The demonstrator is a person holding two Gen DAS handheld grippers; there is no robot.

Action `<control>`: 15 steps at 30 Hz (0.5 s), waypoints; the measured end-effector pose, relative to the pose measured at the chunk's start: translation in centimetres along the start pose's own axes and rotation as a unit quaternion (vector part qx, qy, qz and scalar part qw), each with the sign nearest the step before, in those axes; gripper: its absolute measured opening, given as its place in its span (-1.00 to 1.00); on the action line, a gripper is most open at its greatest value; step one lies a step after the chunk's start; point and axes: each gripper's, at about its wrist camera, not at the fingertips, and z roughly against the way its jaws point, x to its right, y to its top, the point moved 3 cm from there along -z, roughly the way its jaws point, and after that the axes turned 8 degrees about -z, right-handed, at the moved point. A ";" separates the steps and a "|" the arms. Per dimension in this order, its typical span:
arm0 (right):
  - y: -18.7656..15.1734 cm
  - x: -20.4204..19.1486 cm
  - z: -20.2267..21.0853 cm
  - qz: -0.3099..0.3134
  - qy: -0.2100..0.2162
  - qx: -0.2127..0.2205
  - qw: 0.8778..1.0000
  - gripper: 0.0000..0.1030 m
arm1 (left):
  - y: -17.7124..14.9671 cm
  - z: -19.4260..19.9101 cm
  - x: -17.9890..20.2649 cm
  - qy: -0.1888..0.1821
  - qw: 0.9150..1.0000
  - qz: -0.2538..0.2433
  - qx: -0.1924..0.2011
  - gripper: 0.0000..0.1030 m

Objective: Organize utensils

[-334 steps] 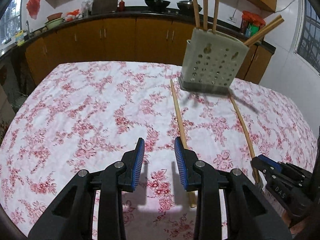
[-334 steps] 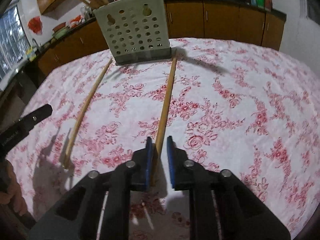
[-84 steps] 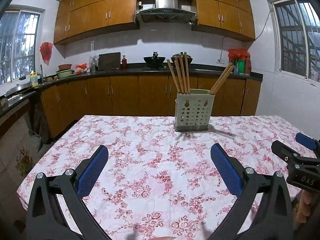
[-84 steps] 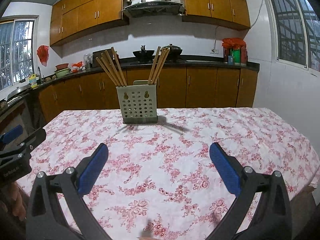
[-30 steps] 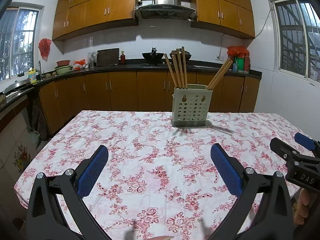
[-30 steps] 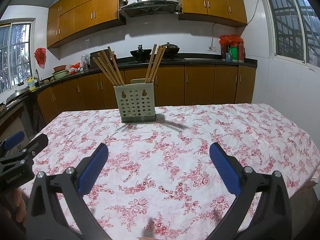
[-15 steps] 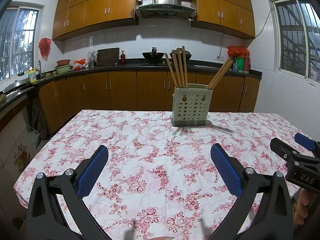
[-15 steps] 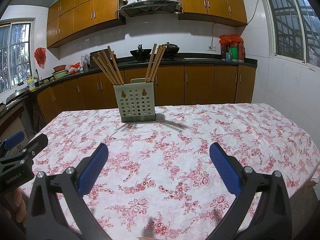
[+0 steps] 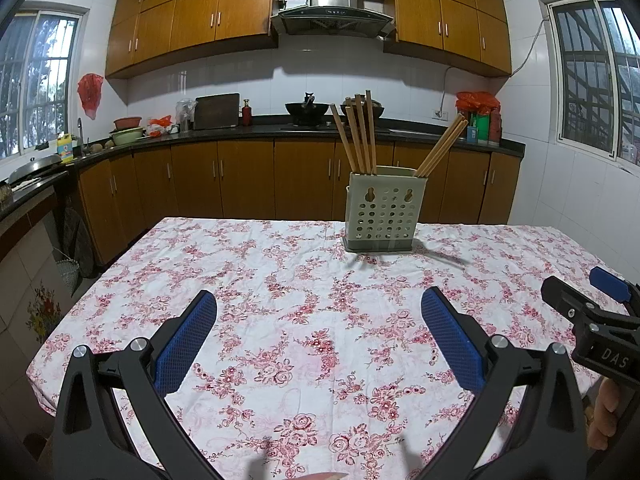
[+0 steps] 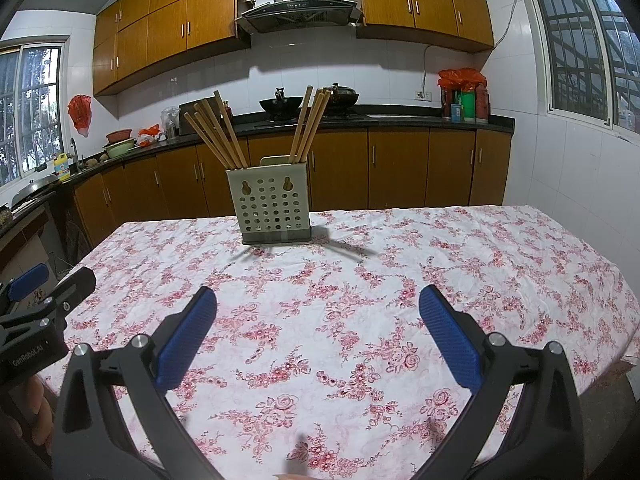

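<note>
We count two grippers, the left gripper [image 9: 320, 340] and the right gripper [image 10: 318, 336], each with two blue pads [image 9: 186, 344]. Ahead of them on the one surface [image 10: 440, 264] stands one holder [image 10: 274, 212] with two keyhole slots [image 10: 247, 189] in its near face. It holds two bunches of chopsticks [image 10: 218, 140]. The bunch to the left of the right gripper numbers four. In the other bunch we make out three from the right wrist view, though they overlap and from the left wrist view we cannot separate them. That gives seven chopsticks at most.
</note>
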 end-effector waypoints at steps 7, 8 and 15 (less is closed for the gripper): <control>0.0 0.0 0.0 0.000 0.000 0.000 1.000 0.92 | -0.1 0.0 0.1 0.000 1.000 0.001 -0.001 0.97; 0.0 0.0 0.0 0.000 0.000 0.000 1.000 0.92 | -0.1 0.0 0.2 0.000 1.000 0.001 -0.001 0.97; 0.0 0.0 0.0 0.000 0.000 -0.001 1.000 0.92 | -0.1 0.0 0.2 0.001 1.000 0.001 -0.001 0.97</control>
